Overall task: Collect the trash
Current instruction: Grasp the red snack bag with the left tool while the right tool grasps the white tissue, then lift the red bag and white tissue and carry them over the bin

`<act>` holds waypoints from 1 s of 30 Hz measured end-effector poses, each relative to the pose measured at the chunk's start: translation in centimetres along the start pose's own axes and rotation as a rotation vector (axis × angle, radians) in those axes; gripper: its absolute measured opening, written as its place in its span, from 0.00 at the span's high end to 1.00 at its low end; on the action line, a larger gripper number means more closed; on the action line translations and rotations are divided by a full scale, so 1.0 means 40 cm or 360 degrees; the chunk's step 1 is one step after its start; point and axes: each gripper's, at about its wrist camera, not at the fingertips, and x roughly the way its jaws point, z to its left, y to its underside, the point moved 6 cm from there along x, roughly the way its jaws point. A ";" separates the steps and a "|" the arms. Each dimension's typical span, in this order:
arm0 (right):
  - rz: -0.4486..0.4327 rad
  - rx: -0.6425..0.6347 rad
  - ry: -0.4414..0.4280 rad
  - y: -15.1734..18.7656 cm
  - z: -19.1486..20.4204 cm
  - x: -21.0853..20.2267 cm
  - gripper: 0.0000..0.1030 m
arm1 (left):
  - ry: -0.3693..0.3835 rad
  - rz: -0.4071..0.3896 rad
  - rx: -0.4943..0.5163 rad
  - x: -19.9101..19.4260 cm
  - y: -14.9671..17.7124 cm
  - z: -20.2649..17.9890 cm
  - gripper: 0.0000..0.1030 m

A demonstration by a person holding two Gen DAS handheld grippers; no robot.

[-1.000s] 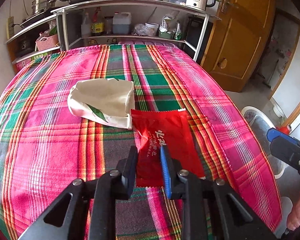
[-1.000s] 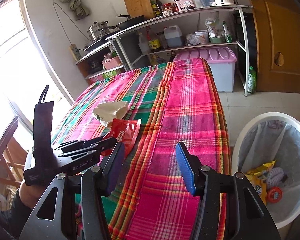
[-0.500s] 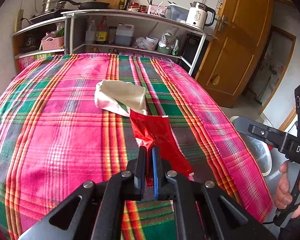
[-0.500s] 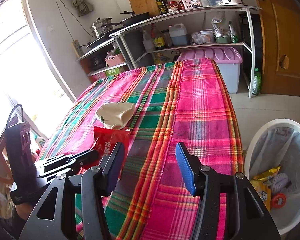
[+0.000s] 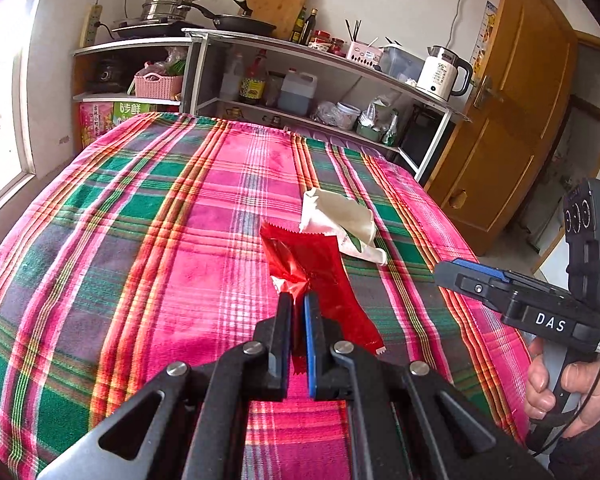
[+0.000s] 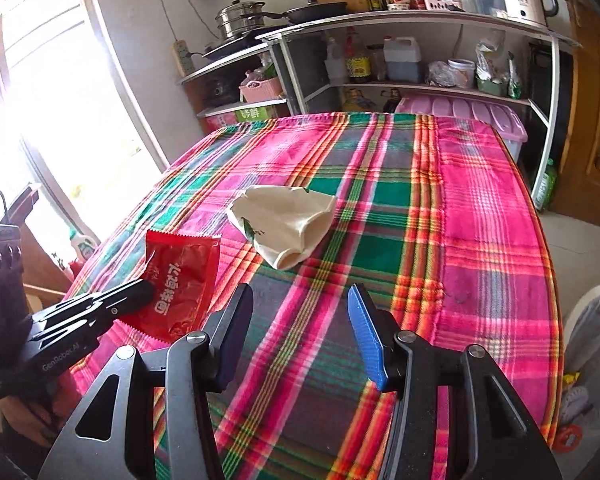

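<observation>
My left gripper (image 5: 299,300) is shut on a red snack wrapper (image 5: 312,264) and holds it lifted off the plaid tablecloth (image 5: 140,248); it also shows in the right wrist view (image 6: 148,286), gripping the wrapper (image 6: 180,280). A crumpled white wrapper (image 5: 340,224) lies on the cloth just beyond it, and shows in the right wrist view (image 6: 288,220). My right gripper (image 6: 300,308) is open and empty above the near part of the table, with the white wrapper ahead of it. It shows at the right in the left wrist view (image 5: 472,276).
A white trash bin (image 6: 592,344) with a bag stands on the floor right of the table. Metal shelves (image 5: 300,80) with pots, bottles and a kettle (image 5: 440,74) stand behind the table. A wooden door (image 5: 512,120) is at the right, a window (image 6: 40,100) at the left.
My left gripper closed on the red wrapper, lifted it and carried it left, away from the white wrapper. My right gripper moved forward over the table, still open.
</observation>
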 end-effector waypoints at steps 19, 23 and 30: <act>0.0186 -0.0482 0.0123 -0.041 0.104 0.198 0.72 | 0.0007 -0.0038 -0.0117 -0.021 -0.005 0.091 0.94; 0.0169 -0.0513 0.0164 -0.047 0.105 0.199 0.79 | 0.0016 -0.0027 -0.0120 -0.015 -0.005 0.092 0.94; 0.0112 -0.0440 0.0154 -0.066 0.095 0.161 0.88 | 0.0021 -0.0020 -0.0112 -0.013 -0.004 0.084 0.94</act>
